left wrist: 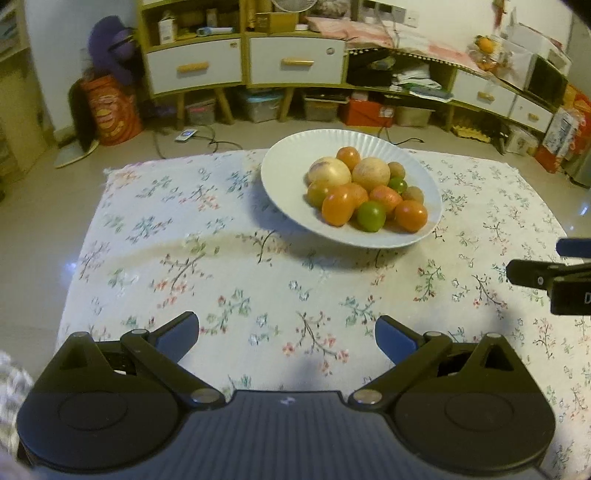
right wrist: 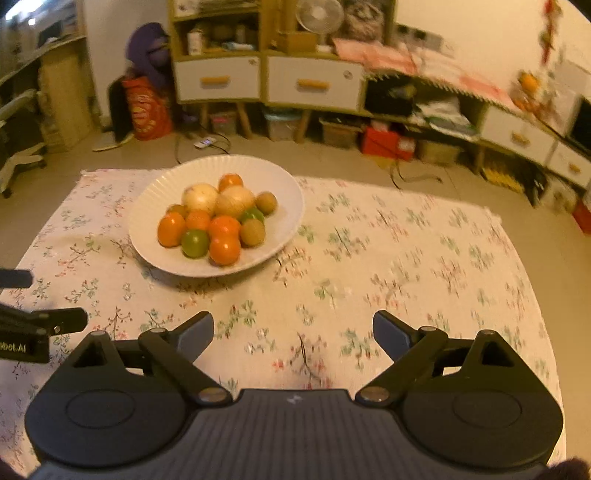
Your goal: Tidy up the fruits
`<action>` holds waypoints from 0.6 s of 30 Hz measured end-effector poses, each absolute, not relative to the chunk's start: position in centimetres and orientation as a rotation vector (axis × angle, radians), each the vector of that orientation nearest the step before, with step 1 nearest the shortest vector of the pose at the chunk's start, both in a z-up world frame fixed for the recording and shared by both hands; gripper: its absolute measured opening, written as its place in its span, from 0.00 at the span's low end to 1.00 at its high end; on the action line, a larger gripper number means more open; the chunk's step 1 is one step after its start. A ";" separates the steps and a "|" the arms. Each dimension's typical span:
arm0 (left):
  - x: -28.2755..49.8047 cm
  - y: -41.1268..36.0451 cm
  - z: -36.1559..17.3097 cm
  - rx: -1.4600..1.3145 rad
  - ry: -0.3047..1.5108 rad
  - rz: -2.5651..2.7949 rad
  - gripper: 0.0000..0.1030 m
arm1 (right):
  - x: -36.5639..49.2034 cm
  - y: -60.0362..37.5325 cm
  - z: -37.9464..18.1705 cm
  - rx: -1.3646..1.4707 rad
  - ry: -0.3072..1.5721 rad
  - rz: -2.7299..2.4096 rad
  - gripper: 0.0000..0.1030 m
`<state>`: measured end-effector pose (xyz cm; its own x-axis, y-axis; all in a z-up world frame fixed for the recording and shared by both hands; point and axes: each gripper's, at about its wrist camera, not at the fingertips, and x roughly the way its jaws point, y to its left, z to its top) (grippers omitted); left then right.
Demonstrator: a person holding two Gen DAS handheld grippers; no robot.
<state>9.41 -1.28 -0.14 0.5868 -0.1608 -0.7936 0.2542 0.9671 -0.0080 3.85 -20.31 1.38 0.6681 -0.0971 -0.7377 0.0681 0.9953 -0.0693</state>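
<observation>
The only writing that can be read sits on the body of the black two-finger left gripper as it pokes in at the left edge of the right wrist view: a cut-off "obot.AI"; in the left wrist view the black right gripper enters from the right edge with a single partial letter, perhaps "D". Each camera shows its own gripper from behind, the left gripper and the right gripper both with blue-padded fingers spread wide and only the floral white tablecloth between them, nothing held. The round white ribbed plate lies on the cloth toward its far edge, holding a heap of orange, green, tan and pale yellow round fruits; being round, the plate has no long axis. Only the right wrist view takes in a white desk fan on the wooden cabinet and shelving at far left.
</observation>
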 end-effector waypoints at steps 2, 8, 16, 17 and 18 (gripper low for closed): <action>8.7 -1.4 -0.1 0.111 0.922 -0.229 0.90 | 3.4 -20.1 1.2 -0.027 0.847 -0.111 0.91; 6.9 -1.9 0.1 0.116 0.932 -0.189 0.90 | 1.8 -18.5 1.2 -0.045 0.848 -0.098 0.95; 5.7 -1.4 0.8 0.109 0.887 -0.115 0.90 | 0.6 -17.7 1.3 -0.049 0.838 -0.131 0.98; 5.7 -1.3 0.8 0.108 0.884 -0.104 0.90 | 0.6 -17.5 1.1 -0.057 0.835 -0.133 0.98; 5.8 -1.3 0.8 0.105 0.883 -0.096 0.90 | 0.6 -17.4 1.0 -0.065 0.832 -0.137 0.98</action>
